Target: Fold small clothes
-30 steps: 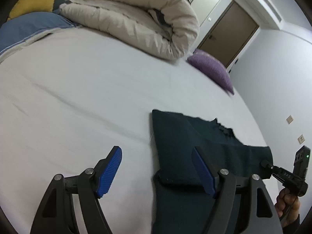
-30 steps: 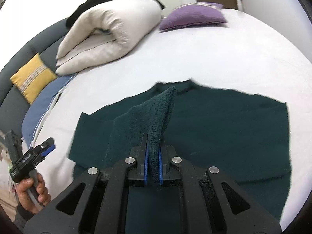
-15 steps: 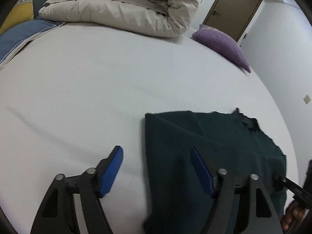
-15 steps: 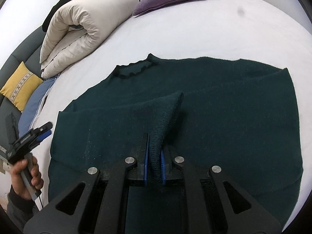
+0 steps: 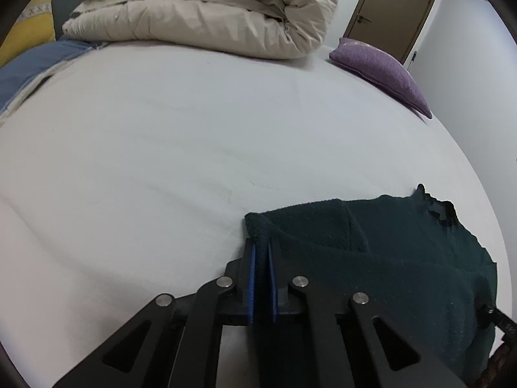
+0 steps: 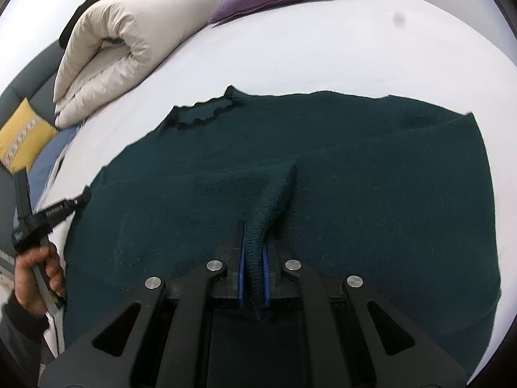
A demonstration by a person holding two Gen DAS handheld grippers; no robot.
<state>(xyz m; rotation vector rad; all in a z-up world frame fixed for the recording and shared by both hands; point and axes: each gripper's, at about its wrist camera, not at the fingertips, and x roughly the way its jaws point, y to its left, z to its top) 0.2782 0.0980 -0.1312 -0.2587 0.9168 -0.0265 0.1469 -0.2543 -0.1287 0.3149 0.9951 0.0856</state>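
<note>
Now the left gripper (image 5: 261, 255), open a moment ago, has its fingers clamped on the dark green knitted sweater (image 6: 355, 168) lying on the white bed (image 5: 194, 148); the right gripper (image 6: 253, 245) still pinches a fold, so folding can begin.

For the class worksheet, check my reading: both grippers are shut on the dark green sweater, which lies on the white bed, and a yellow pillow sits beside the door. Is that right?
One detail is wrong. The pillow beside the door is purple, as the left wrist view shows. The rest stands: the left gripper and right gripper are both shut on the dark green sweater, on the white bed.
</note>
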